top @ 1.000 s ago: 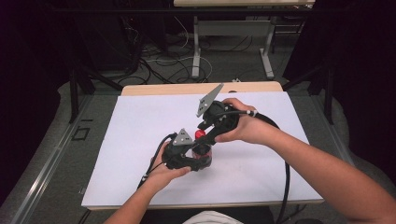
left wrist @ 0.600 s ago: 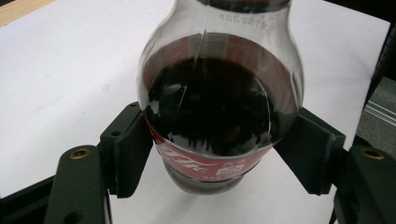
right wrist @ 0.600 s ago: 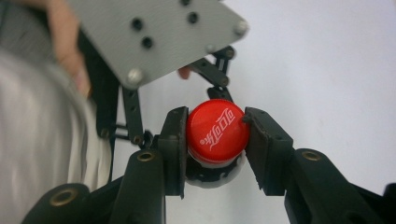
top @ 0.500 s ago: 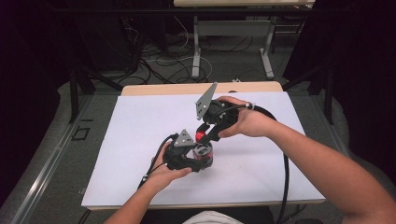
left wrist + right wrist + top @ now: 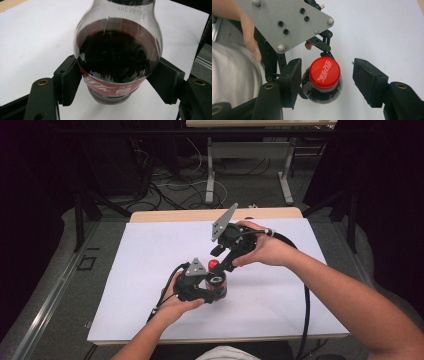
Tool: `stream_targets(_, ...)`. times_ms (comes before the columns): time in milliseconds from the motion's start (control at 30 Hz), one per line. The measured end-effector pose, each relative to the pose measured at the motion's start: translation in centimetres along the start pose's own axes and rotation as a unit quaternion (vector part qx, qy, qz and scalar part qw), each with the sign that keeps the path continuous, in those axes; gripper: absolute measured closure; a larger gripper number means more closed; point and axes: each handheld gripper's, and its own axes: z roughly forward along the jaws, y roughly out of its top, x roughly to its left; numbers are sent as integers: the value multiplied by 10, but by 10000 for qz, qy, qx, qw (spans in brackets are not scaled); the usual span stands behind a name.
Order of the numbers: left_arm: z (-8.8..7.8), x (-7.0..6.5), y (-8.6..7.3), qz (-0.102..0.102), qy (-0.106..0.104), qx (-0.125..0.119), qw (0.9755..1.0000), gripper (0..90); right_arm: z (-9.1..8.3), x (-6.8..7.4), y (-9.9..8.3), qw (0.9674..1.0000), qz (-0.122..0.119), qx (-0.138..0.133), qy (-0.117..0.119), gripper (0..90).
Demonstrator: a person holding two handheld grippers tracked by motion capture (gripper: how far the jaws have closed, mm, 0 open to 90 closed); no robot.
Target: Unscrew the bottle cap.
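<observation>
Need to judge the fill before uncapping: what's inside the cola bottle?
Dark cola shows through the clear glass of the bottle, reaching partway up the bulb. The red label band and the left tongs clamping its sides cover the lower part. A red cap closes the top.

Small cola bottle [image 5: 117, 57] standing upright on the white table top

Clear rounded glass-like body, dark drink filling it to the shoulder, a red label band low on its belly (white lettering on it), and a red cap [image 5: 325, 73] sitting on its neck.
</observation>
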Motion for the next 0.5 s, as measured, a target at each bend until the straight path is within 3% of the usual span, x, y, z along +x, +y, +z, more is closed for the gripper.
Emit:
stream_targets(133, -2, 2, 0, 12, 59, 2, 10000, 310, 2, 12, -2, 9993, 37, 23, -359, 396)
stream_targets(333, -1, 3, 0, -71, 115, 32, 9999, 310, 2, 23, -6, 9950, 499, -124, -853, 453)
stream_targets(467, -2, 3, 1, -37, 130, 61, 9999, 311, 5, 29, -5, 9928, 811, -189, -864, 511)
stream_targets(500, -2, 3, 1, -22, 115, 70, 9999, 311, 6, 29, -4, 9925, 755, -205, -936, 521)
